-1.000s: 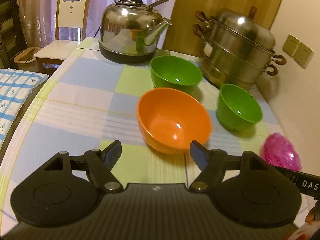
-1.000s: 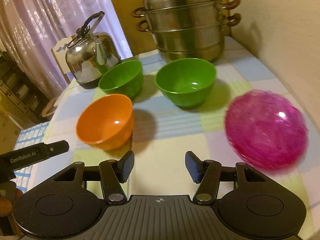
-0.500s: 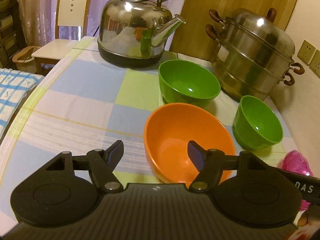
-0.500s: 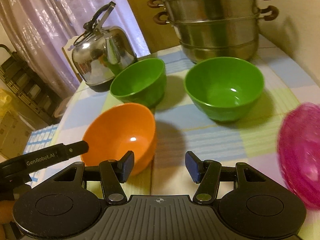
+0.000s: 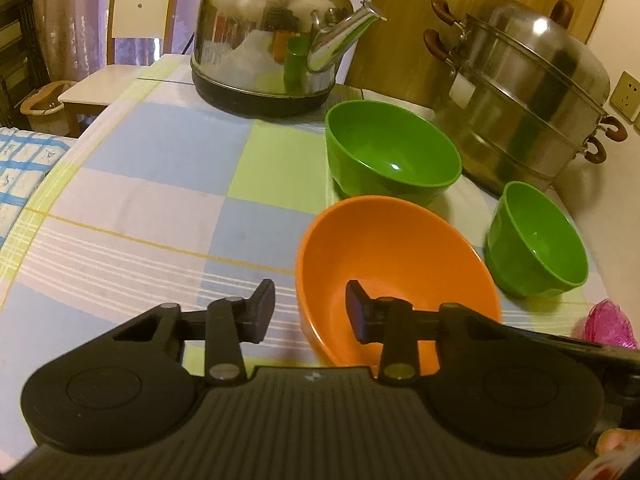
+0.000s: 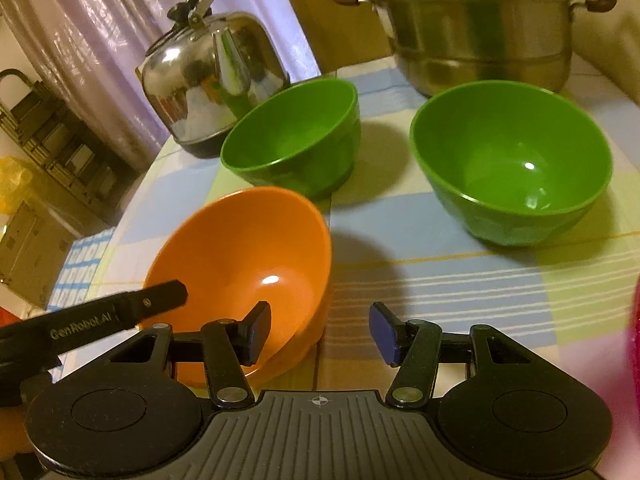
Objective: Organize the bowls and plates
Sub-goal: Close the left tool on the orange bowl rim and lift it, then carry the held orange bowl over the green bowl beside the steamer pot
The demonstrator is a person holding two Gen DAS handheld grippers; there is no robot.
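Observation:
An orange bowl [image 5: 396, 268] [image 6: 240, 252] stands on the checked tablecloth, nearest to me. My left gripper [image 5: 312, 310] straddles its left rim, one finger inside and one outside. Its jaws are closing, with a gap still showing beside the outer pad. My right gripper [image 6: 322, 332] straddles the bowl's right rim in the same way. Its jaws are closing slightly and the pads stand clear of the wall. Behind are a wide green bowl [image 5: 392, 156] [image 6: 296, 140] and a second green bowl [image 5: 536, 240] [image 6: 512, 160]. A pink dish [image 5: 608, 324] lies at the right.
A steel kettle [image 5: 272, 40] [image 6: 212, 80] stands at the back left and a stacked steel steamer pot [image 5: 520, 92] [image 6: 480, 32] at the back right against the wall. The table's left edge [image 5: 24, 216] curves away, with a white chair [image 5: 136, 20] beyond.
Both grippers came forward and down onto the orange bowl. The left jaws narrowed around its left rim. The right gripper swung left, away from the pink dish, to the bowl's right rim.

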